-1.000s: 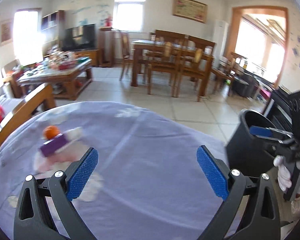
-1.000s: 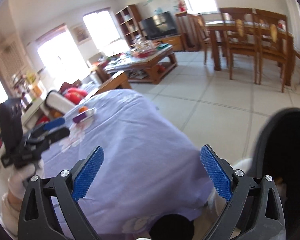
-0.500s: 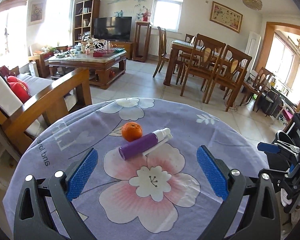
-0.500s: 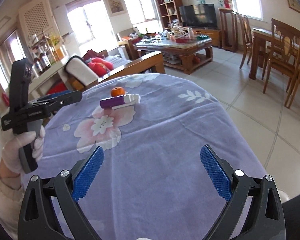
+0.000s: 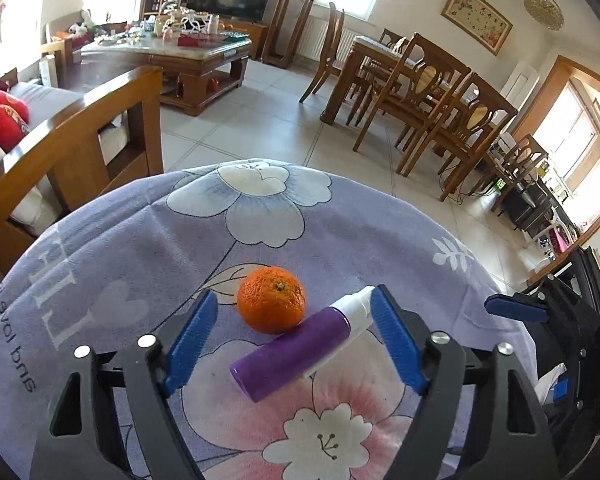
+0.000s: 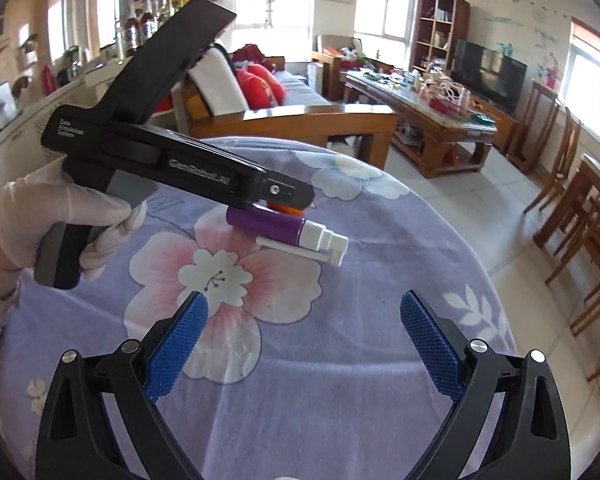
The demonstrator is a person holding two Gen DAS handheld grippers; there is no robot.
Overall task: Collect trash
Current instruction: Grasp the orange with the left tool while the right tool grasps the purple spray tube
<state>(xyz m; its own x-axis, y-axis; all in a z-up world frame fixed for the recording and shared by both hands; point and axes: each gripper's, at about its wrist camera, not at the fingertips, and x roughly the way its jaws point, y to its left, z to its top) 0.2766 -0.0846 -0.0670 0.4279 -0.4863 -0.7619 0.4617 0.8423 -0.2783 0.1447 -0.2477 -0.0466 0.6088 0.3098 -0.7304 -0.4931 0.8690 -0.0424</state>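
Observation:
A purple bottle with a white cap lies on the flowered purple tablecloth, touching an orange. My left gripper straddles both, and its jaws are closing. The cap sits right by the right pad, while the left pad stands clear of both, so nothing is gripped. In the right wrist view the left gripper, held in a gloved hand, hangs over the bottle and hides most of the orange. My right gripper stands open over the bare cloth, nearer than the bottle, with nothing between its pads.
A wooden sofa arm with red cushions stands just beyond the table's far left edge. A cluttered coffee table and dining chairs stand farther off on the tiled floor. A white strip lies beside the bottle.
Both views have swung from the black bin onto the table. My left gripper has come forward and down around the bottle and orange, and its jaws have narrowed. The right gripper has stayed open.

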